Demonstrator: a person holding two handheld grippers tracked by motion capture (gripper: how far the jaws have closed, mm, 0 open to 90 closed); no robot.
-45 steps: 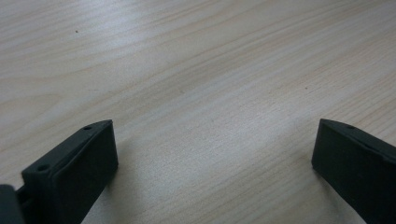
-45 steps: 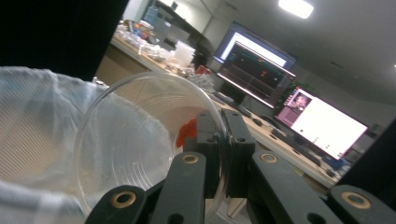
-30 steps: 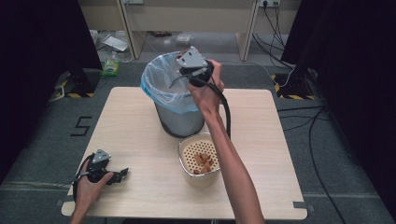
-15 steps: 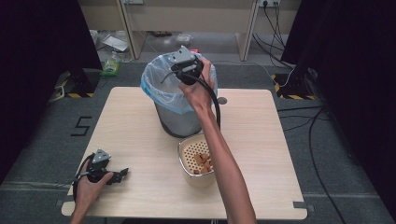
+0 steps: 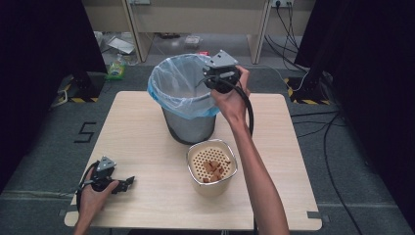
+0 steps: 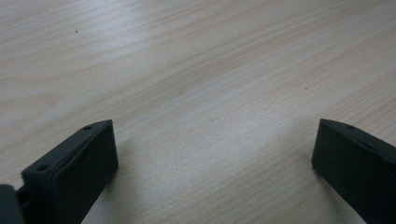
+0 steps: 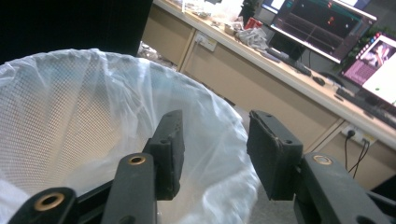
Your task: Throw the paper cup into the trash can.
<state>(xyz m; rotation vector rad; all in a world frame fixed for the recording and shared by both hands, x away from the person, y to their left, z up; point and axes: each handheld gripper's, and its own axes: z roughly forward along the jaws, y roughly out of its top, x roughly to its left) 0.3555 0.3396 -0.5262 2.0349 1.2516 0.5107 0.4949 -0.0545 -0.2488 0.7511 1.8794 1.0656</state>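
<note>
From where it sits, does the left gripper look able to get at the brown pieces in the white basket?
Probably yes. The left gripper rests open on the table, bare wood lies between it and the white basket, and the brown pieces lie uncovered. The right gripper is off at the bin.

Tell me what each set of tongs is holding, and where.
Nothing. The right tongs, just opened, are empty over the lined bin; the left tongs are open on the bare table.

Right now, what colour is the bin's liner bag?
Translucent pale blue liner bag, best in the high view.
</note>
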